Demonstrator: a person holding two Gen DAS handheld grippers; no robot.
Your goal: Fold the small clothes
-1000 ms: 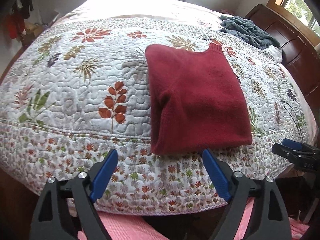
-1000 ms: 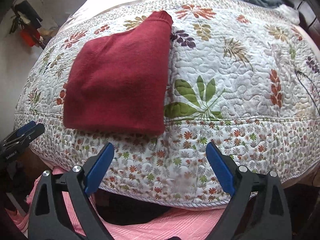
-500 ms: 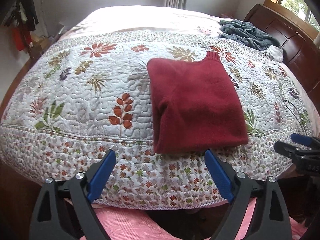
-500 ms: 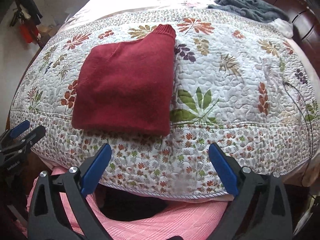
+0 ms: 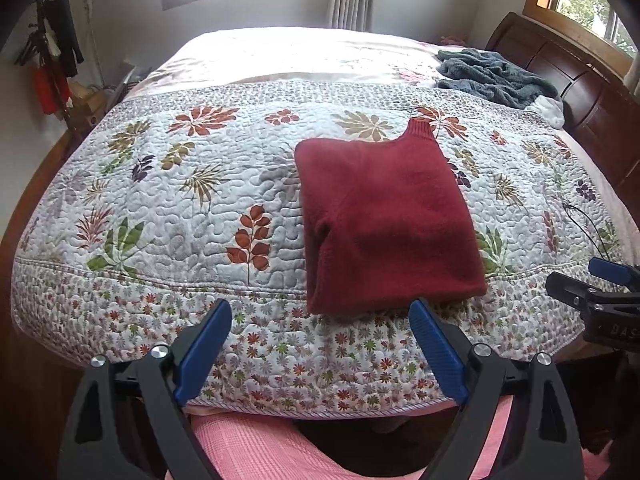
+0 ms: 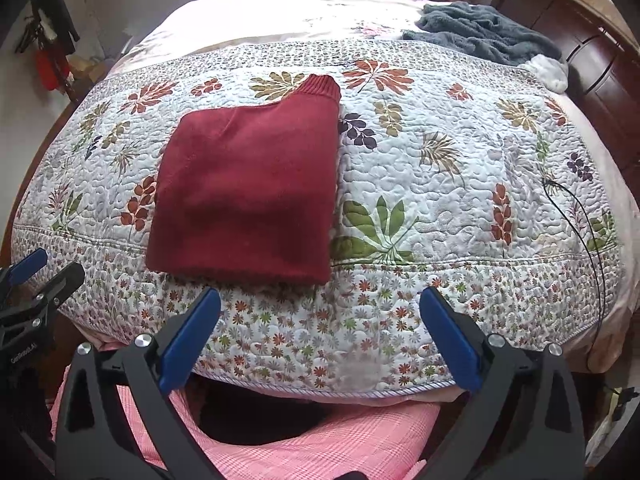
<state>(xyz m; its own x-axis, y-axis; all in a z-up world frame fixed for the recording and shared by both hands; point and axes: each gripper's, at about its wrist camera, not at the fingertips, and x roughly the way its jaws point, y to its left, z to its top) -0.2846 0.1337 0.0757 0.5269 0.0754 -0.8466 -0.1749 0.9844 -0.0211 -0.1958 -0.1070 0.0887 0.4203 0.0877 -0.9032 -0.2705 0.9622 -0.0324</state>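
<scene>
Left wrist view: the left tongs point(image 5: 320, 320) gape wide, empty, hovering off the near edge of the bed point(image 5: 120, 300), touching nothing. The folded red sweater point(image 5: 384, 216) lies flat on the quilt point(image 5: 192, 184) just beyond the tips, bare quilt to its left.

Right wrist view: the right tongs point(image 6: 320, 312) are spread wide, empty, clear of the bed edge. The sweater point(image 6: 248, 192) lies ahead to the left, with open quilt point(image 6: 460, 184) to its right
</scene>
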